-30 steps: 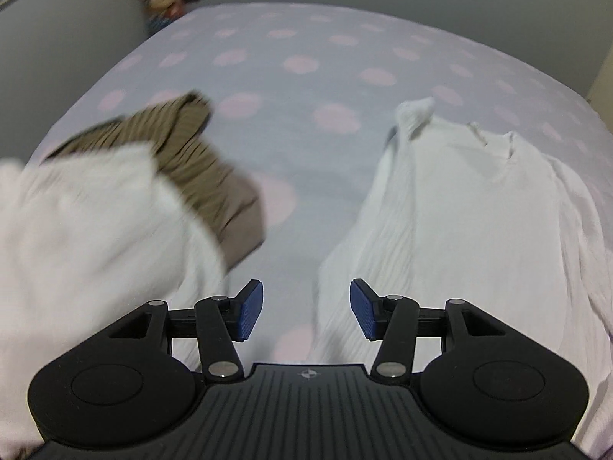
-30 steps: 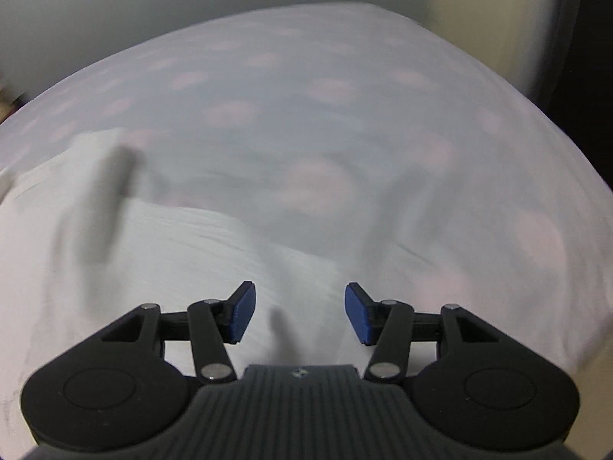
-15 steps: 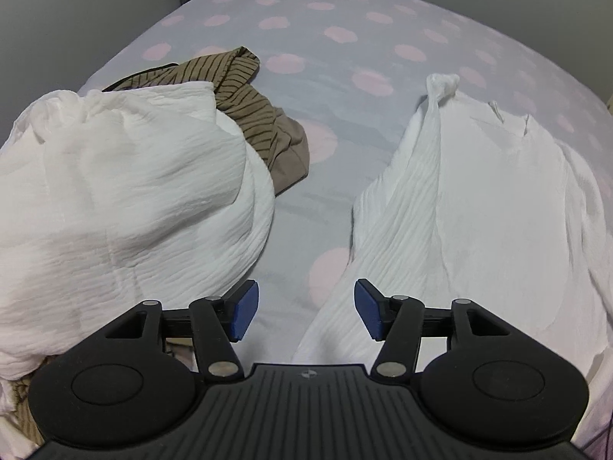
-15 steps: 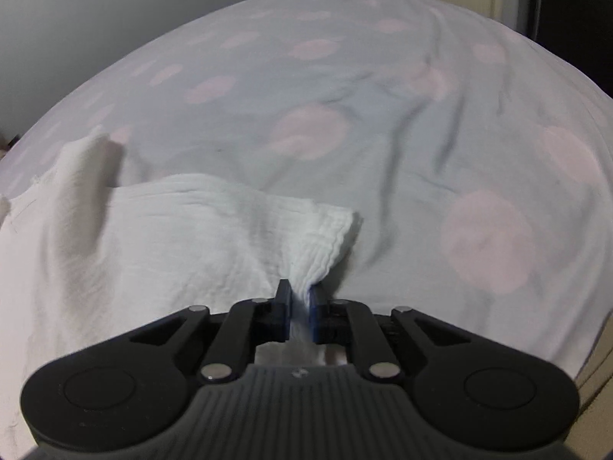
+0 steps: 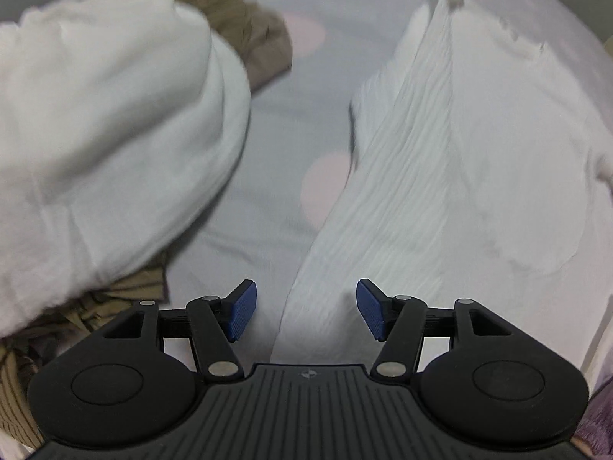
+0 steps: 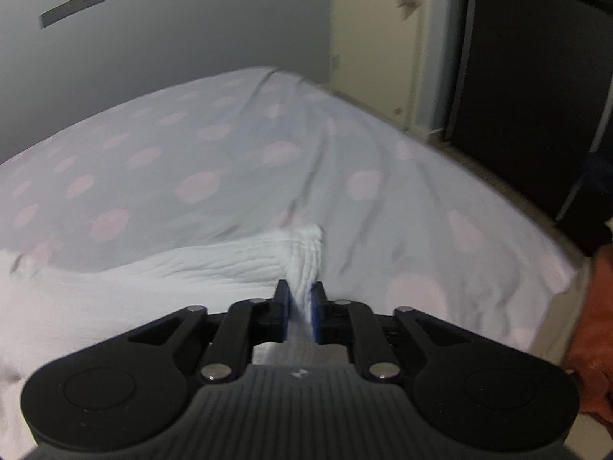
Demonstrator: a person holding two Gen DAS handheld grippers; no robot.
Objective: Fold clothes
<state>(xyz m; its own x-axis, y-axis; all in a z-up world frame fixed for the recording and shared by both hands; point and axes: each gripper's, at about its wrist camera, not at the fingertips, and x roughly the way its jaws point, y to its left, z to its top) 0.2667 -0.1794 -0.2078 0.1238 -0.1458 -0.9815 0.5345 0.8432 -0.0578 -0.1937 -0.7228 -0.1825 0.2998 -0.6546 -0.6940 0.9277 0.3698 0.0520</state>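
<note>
A white crinkled garment (image 5: 452,161) lies spread on the polka-dot bed sheet (image 5: 268,122). My left gripper (image 5: 304,310) is open and empty, low over the garment's near left edge. My right gripper (image 6: 299,308) is shut on a corner of the same white garment (image 6: 302,253) and holds it lifted above the sheet (image 6: 191,176); the cloth bunches up between the blue pads.
A pile of white cloth (image 5: 107,134) lies to the left with a brown striped garment (image 5: 245,19) under and behind it. The bed's right edge (image 6: 536,230) drops beside a dark doorway (image 6: 536,76). An orange cloth (image 6: 594,326) lies at the far right.
My right gripper closed on the garment's corner and has lifted it, tilting up toward the wall. My left gripper has moved down and forward toward the garment's edge, still open.
</note>
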